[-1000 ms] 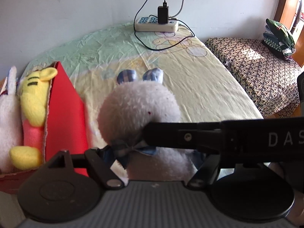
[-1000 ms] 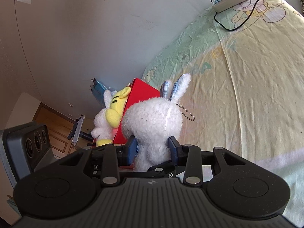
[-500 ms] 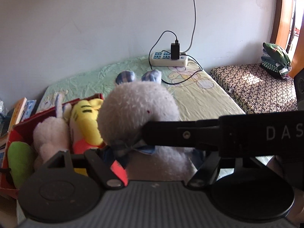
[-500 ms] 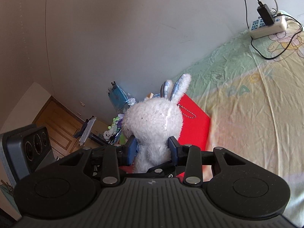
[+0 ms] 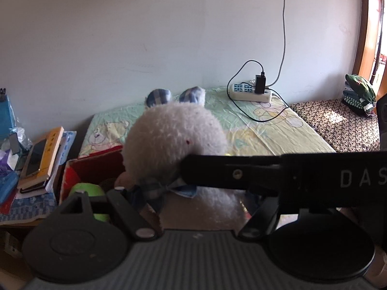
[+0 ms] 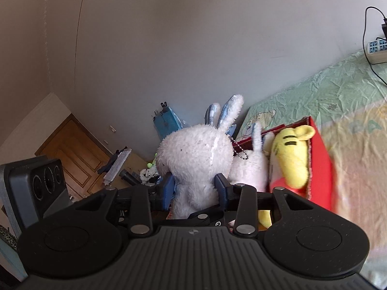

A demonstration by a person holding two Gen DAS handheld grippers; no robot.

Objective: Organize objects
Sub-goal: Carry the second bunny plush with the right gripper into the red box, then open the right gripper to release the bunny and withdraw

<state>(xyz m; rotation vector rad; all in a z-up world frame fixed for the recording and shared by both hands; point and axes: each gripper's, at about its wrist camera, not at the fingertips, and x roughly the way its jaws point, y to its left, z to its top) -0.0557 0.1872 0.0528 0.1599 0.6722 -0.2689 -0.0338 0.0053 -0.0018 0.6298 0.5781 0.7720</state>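
A white plush rabbit (image 5: 174,140) with blue-lined ears hangs in the air, gripped from two sides. My left gripper (image 5: 196,200) is shut on its lower body, just below the blue bow. In the right wrist view my right gripper (image 6: 194,188) presses its blue pads into the rabbit (image 6: 196,154) under the head. The right gripper's black finger (image 5: 266,174) crosses the left wrist view. Just behind and below stands a red box (image 6: 321,169) holding a yellow plush (image 6: 290,159), a smaller white rabbit (image 6: 249,169) and a green plush (image 5: 84,189).
The box (image 5: 94,169) sits at the bed's left edge. A stack of books (image 5: 43,159) with a phone lies left of it. A power strip (image 5: 250,93) with cables lies on the bed by the wall. A patterned bench (image 5: 338,123) carries folded clothes (image 5: 359,94).
Both grippers have carried the rabbit up and to the left, from over the bed to over the red box. The box's inside and the bedside clutter have come into view.
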